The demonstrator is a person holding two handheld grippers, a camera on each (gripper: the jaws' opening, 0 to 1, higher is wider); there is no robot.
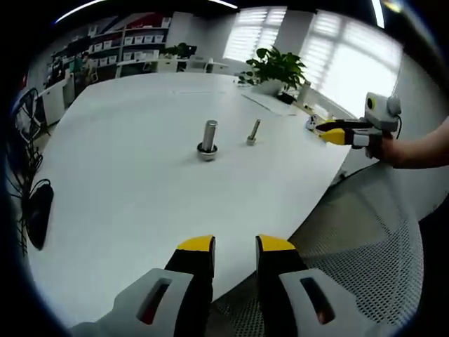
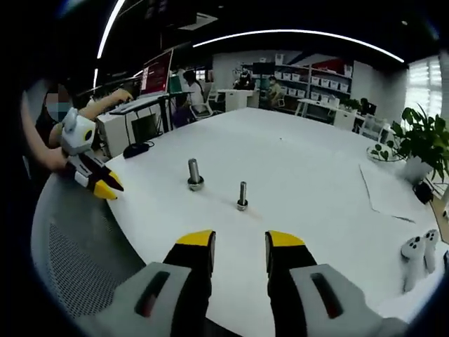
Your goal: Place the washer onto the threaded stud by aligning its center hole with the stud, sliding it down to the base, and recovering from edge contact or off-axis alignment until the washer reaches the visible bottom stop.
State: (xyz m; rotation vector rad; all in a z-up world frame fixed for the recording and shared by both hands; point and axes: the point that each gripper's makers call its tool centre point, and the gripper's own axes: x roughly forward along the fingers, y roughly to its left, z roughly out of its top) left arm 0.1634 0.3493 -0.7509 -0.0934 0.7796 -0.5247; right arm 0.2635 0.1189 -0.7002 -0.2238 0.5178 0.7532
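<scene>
Two studs stand upright near the middle of the white bench [image 1: 140, 175]. In the left gripper view the thicker stud [image 1: 208, 139], with a washer [image 1: 207, 149] round its base, sits just left of the thinner stud [image 1: 253, 131]. The left tongs [image 1: 235, 246] rise at the bottom of that frame, parted and empty. The right tongs [image 2: 240, 242] likewise stand parted, holding nothing, at the bottom of the right gripper view. A potted plant [image 1: 276, 69] sits top centre.
</scene>
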